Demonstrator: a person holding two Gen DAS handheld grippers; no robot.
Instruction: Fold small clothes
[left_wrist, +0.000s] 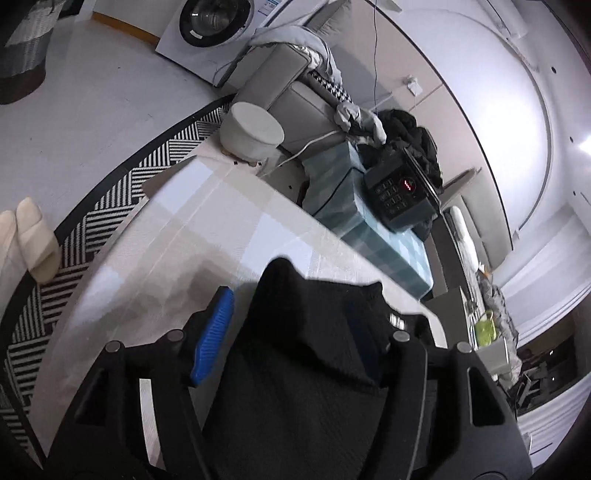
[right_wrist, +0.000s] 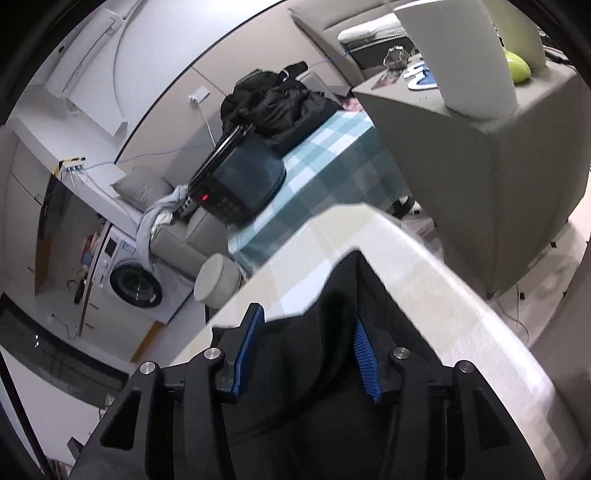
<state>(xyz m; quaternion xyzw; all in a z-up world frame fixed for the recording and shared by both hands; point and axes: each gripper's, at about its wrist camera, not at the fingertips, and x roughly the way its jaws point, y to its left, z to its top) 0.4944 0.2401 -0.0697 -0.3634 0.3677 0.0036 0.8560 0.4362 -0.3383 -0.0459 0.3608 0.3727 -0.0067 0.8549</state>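
Left gripper: I'm holding it spread around the black garment; slippers showing only here.
Right gripper: I'm keeping it spread, both blue pads showing.

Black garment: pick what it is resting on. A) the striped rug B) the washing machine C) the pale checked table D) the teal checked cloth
C: in both wrist views the black garment lies on the pale checked table, between the fingers of the right gripper and the left gripper; the teal checked cloth lies beyond the table's edge.
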